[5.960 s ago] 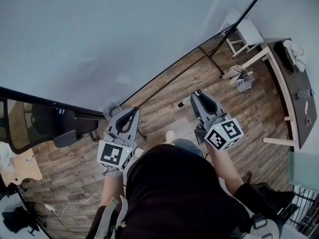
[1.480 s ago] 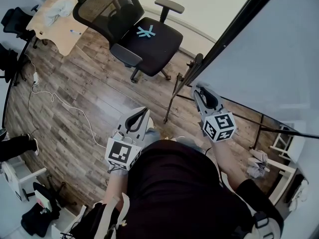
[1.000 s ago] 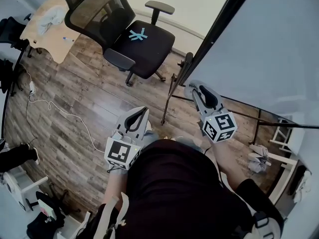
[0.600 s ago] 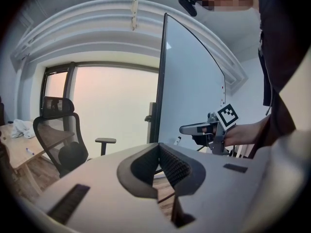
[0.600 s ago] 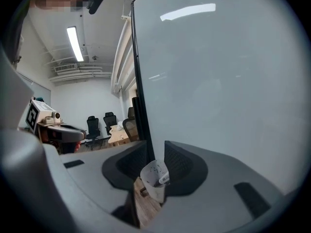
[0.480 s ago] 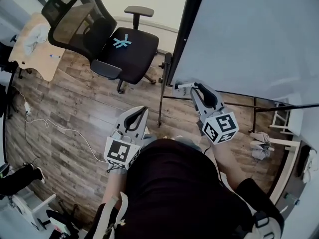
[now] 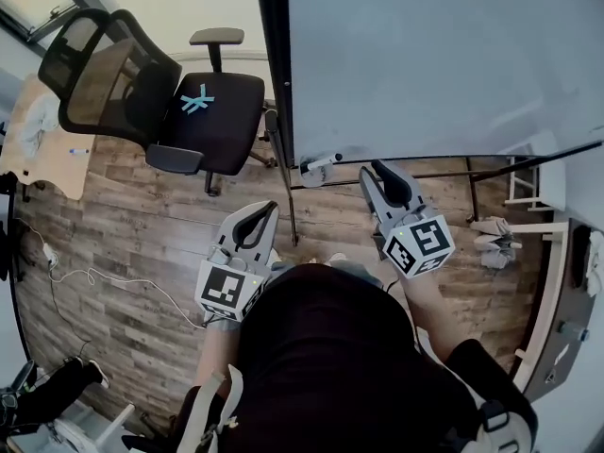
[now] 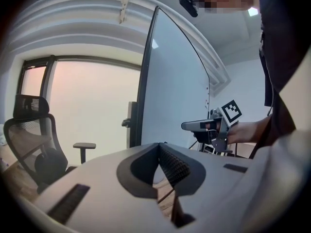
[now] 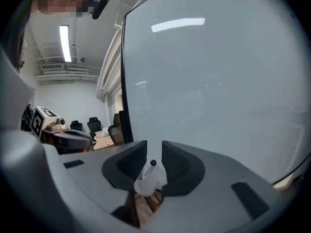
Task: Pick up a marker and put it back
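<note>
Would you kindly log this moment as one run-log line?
right gripper: shut on white black-tipped marker | left gripper: shut, empty | black-framed whiteboard: ahead

Office meeting room. Large white whiteboard (image 7: 444, 55) in a black frame; 1 black mesh-backed swivel chair (image 7: 179, 102); pale wooden desk (image 7: 42, 154); wood-plank floor (image 7: 123, 243); more dark office chairs (image 9: 92, 126) beyond.

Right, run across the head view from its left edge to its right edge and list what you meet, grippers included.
wooden desk → office chair → left gripper → marker → right gripper → pale bundle on the floor → dark-topped table. The whiteboard spans too much of the view to place.
</note>
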`<state>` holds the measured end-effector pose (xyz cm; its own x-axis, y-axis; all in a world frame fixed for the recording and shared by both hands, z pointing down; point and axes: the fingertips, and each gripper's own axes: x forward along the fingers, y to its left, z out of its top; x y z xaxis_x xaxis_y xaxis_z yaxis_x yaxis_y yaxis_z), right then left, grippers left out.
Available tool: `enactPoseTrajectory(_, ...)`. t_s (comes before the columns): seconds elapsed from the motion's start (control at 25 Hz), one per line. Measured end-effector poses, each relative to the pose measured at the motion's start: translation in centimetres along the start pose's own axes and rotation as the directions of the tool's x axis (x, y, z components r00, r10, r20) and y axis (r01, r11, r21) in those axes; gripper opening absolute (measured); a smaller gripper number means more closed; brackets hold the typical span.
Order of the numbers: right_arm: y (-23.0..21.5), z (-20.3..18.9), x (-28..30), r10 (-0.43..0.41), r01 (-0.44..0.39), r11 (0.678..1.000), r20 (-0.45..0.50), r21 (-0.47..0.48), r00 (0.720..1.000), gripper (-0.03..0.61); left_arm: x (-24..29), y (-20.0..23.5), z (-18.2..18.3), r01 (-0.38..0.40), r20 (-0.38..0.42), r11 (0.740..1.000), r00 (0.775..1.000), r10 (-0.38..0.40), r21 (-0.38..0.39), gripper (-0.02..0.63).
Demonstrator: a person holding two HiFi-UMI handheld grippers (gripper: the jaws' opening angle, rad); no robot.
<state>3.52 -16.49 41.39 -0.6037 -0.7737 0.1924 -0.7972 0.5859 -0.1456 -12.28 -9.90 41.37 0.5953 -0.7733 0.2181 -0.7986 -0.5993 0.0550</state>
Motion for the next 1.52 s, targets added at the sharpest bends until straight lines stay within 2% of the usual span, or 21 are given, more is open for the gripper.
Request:
enactPoseTrajectory(0.28, -1.7, -0.1, -3.2, -0.096, 0.095, 0.995, 0.016, 0.021, 0.995, 0.096, 2.4, -1.7, 0.5, 0.106, -0.007, 0.994, 0.994, -0.106, 0.023, 0.008)
enactPoseTrajectory(0.8, -3.8, -1.3, -9.4, -0.258, 0.256, 0.964, 0.007, 0.070, 0.966, 0.087, 6.8, -6.1, 1.1, 0.299, -0.006, 0.952, 0.954, -0.299, 0.059, 0.008)
enactPoseTrajectory(1.24, -3.8, -3.0, -12.4, -0.337, 0.338, 0.937, -0.026, 0.092, 0.941, 0.077, 9.2, -8.5, 1.0, 0.405, -0.026, 0.912, 0.914, -0.404, 0.070, 0.008)
enactPoseTrajectory(1.52, -3.6, -4.0, -13.5, -0.366, 0.368, 0.925, -0.042, 0.089, 0.930, 0.066, 10.1, -9.6, 1.2, 0.445, -0.040, 0.893, 0.896, -0.443, 0.075, 0.008)
